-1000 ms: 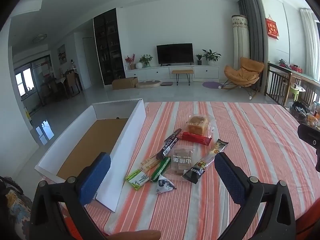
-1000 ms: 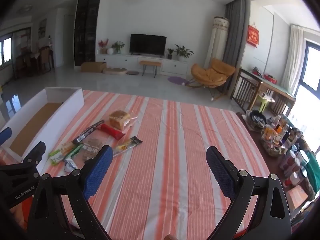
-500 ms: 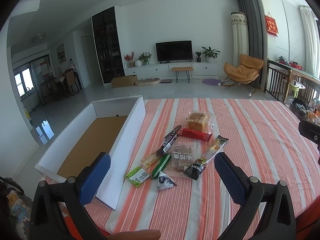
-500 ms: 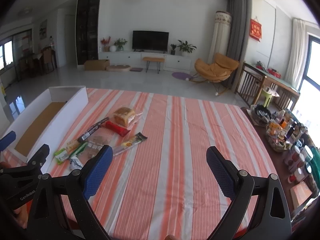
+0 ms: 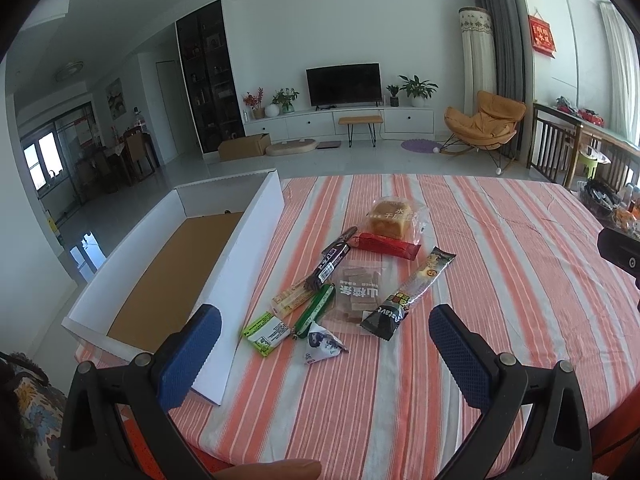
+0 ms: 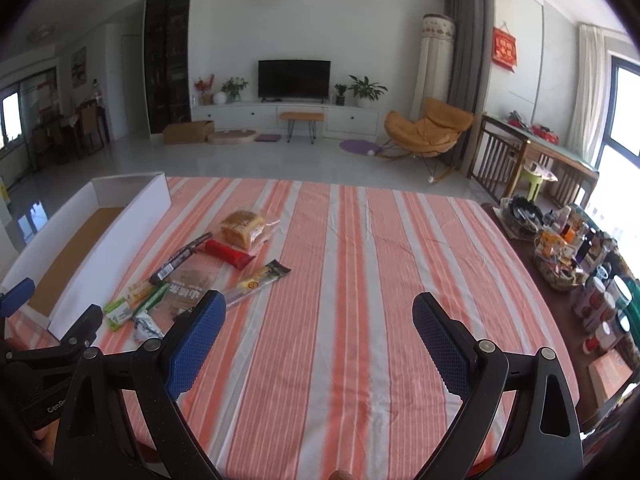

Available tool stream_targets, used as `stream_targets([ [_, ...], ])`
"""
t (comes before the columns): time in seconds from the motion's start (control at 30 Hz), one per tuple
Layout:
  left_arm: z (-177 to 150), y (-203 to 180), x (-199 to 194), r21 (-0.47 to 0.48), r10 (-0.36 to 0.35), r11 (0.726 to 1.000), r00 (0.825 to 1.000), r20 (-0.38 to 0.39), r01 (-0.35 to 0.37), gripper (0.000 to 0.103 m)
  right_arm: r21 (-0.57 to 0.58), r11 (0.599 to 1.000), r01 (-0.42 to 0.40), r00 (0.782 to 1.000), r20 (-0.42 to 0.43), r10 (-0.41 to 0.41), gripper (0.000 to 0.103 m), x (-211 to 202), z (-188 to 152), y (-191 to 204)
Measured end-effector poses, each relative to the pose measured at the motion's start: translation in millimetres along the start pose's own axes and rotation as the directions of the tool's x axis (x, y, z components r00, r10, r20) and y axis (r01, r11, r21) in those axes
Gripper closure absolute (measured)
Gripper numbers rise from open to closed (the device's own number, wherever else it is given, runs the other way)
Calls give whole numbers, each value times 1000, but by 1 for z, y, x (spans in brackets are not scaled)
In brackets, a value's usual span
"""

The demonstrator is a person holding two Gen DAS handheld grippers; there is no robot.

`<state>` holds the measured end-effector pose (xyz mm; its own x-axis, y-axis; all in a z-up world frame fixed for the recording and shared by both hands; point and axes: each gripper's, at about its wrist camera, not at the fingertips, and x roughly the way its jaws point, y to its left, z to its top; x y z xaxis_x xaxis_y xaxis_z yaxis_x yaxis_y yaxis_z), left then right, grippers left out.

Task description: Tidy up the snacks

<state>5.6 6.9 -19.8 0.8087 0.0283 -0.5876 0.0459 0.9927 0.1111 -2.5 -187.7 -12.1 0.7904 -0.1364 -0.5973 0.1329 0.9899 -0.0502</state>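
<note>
Snacks (image 5: 352, 276) are gathered in a loose cluster on the striped cloth of the surface (image 5: 500, 280), just right of a white box (image 5: 256, 248) with a brown cardboard floor, which is seen to hold nothing. At the far end of the cluster a wrapped bread loaf (image 5: 394, 218) is laid, with a red bar (image 5: 386, 245) touching its near side. A dark stick packet (image 5: 334, 258) is set slantwise toward the box, and a clear bag of brown pieces (image 5: 358, 298) is placed in the middle. A long black-and-yellow packet (image 5: 408, 294) is laid along the bag's right edge, overlapping it. Nearest the camera, a green-and-white packet (image 5: 266, 328), a green stick (image 5: 316, 310), a pale yellow wafer packet (image 5: 292, 300) and a small triangular pouch (image 5: 322, 344) are seen close together.

The left claw (image 5: 325, 354) is held above the near edge of the cluster, its blue pads spread wide apart and nothing gripped between them. The right claw (image 6: 319, 338) is held over bare cloth to the right of the snacks, likewise spread wide and gripping nothing. In the right wrist view the cluster is seen beyond the left pad (image 6: 196, 344), and bottles and jars (image 6: 592, 280) are crowded at the far right edge.
</note>
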Motion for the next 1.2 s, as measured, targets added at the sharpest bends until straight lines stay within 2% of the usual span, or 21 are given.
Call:
stream_targets([
  [0.3, -13, 9, 18, -39, -26, 999, 998, -60, 24, 0, -13, 1000, -16, 997, -74, 15, 7, 20, -19, 12],
  [0.6, -25, 22, 39, -76, -27, 997, 994, -108, 19, 0, -51, 998, -26, 991, -134, 19, 7, 37, -34, 34],
  [0.83, -30, 28, 50, -100, -34, 995, 989, -145, 19, 0, -80, 996, -34, 987, -160, 21, 7, 44, -42, 44],
  [1.2, -36, 26, 62, -96, -29, 995, 984, -177, 12, 0, -71, 997, -31, 982, -190, 17, 7, 55, -46, 38],
])
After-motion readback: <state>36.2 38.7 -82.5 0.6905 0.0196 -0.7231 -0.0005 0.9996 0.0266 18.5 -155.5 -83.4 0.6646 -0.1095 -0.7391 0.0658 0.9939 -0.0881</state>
